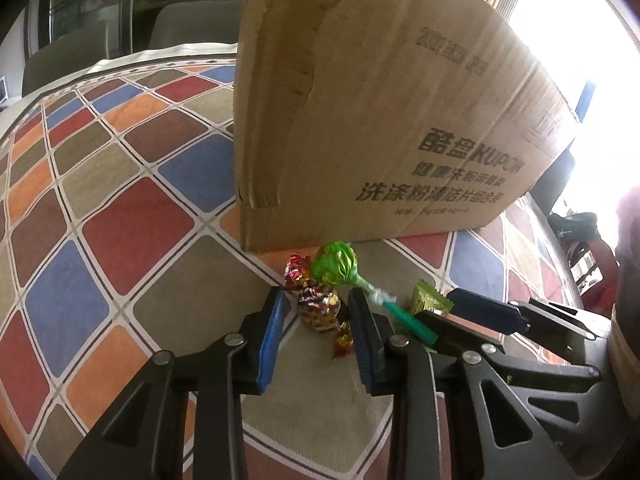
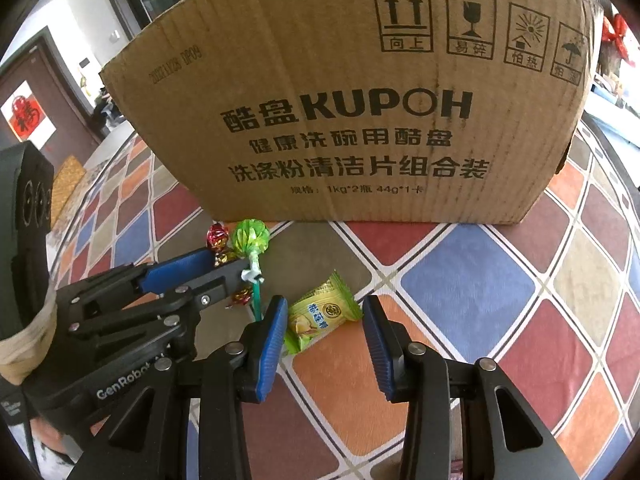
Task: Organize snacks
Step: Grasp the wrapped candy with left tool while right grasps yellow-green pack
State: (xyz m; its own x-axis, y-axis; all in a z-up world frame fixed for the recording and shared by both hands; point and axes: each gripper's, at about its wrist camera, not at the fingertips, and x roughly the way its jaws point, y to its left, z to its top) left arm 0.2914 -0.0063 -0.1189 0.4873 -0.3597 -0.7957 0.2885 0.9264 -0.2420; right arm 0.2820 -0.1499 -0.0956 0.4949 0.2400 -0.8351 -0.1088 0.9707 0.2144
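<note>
A checked tablecloth (image 1: pixel 120 208) of red, blue, orange and olive patches is seen covering the table across the lower and left parts of both views. A large cardboard box (image 2: pixel 352 120), printed with KUPOH and Chinese lettering, is stood upright on the cloth and fills the upper middle of the right wrist view; in the left wrist view the same box (image 1: pixel 380 112) occupies the upper right.

The left gripper (image 1: pixel 316 320) is seen at the bottom centre of its own view, with its jaws held moderately apart around a foil-wrapped candy (image 1: pixel 320 312); the blue pads are not seen to touch it. The right gripper (image 2: pixel 324 332) is seen at the bottom centre of its own view, jaws spread wide on either side of a green packaged snack (image 2: pixel 320 316), which lies flat on the cloth, its left end just beside the left pad.

A green lollipop (image 1: pixel 334 266) is laid just in front of the box, at the centre of the left wrist view, its stick crossing the left gripper's right finger. A second, smaller foil candy (image 1: pixel 297 270) is placed directly to the left of the lollipop head, near the box corner.
</note>
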